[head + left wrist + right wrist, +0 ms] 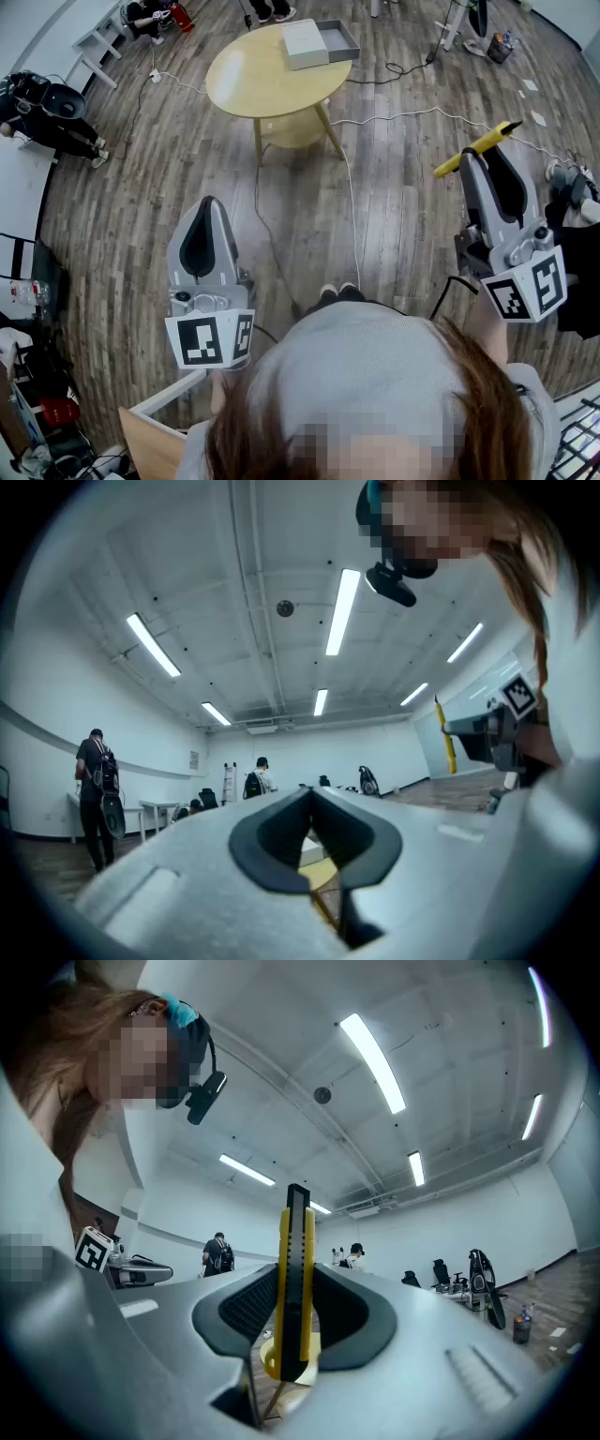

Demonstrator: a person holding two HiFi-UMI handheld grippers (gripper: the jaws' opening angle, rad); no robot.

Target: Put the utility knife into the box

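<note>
a: look of the utility knife (499,135)?
b: long and slim, yellow body with a black strip along the middle. held high above the floor (394,216), lying across the tip of the right hand-held gripper (485,159), both ends sticking out past the jaws.
a: and seen from the right gripper view?
b: standing upright between the two black pads (248,1309), pressed from both sides. jaws rather wide apart, clamped on the knife body.
a: left hand-held gripper (208,208)?
b: closed, tips together, nothing between them.
a: place of the box (323,42)?
b: grey and open, on the far side of the round table (253,84), close to its rim. well apart from both hand-held grippers.
a: room for moving?
b: plenty. wide wooden floor up to the table, only thin cables (403,115) lying across it.
</note>
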